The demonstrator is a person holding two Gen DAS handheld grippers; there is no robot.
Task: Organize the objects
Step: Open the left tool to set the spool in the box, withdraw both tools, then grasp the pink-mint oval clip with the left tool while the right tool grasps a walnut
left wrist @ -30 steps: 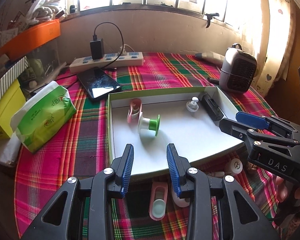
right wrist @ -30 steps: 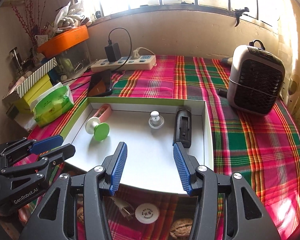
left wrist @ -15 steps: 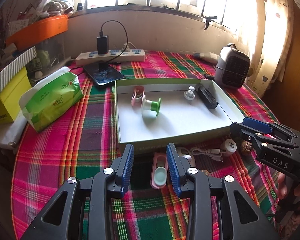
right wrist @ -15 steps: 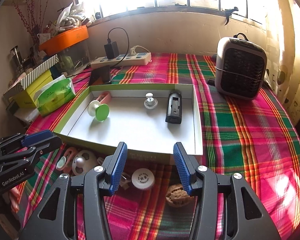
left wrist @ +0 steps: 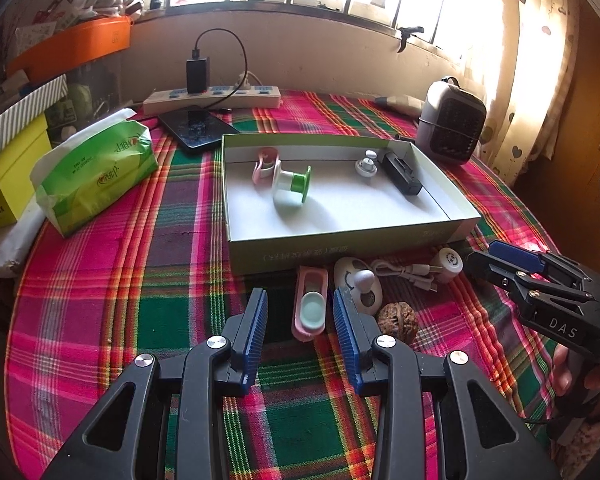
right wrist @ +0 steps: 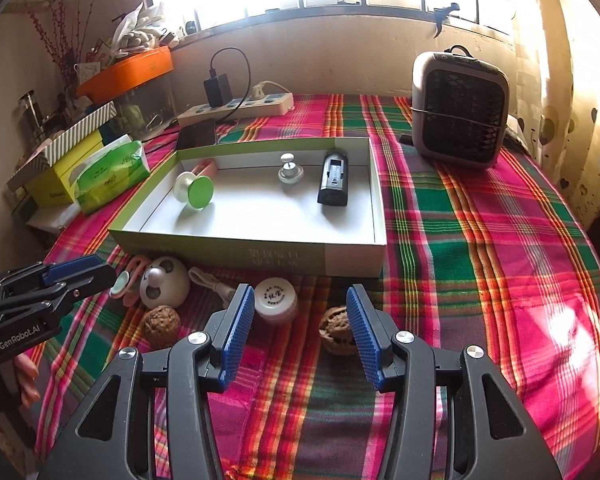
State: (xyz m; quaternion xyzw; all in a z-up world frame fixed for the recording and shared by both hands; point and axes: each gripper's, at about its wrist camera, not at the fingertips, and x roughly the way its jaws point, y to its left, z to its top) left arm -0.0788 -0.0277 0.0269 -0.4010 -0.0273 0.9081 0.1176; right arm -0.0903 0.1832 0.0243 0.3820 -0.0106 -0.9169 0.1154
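On the plaid tablecloth sits a shallow green-sided box, white inside, holding a green-and-white spool, a pink clip just behind it, a small white knob and a black rectangular device toward the right wall. Loose things lie in a row along the box's near wall: a pink-and-mint case, a white panda-faced gadget with a white cable beside it, a round white cap and two walnuts, one either side of the cap. The left gripper hovers over the cloth with its blue-padded jaws apart and nothing held; the pink-and-mint case shows in the gap between them, untouched as far as can be seen. The right gripper is likewise open and empty, with the white cap and one walnut lying between its jaws. Farther back stand a green tissue pack, a phone, a power strip and a small grey heater
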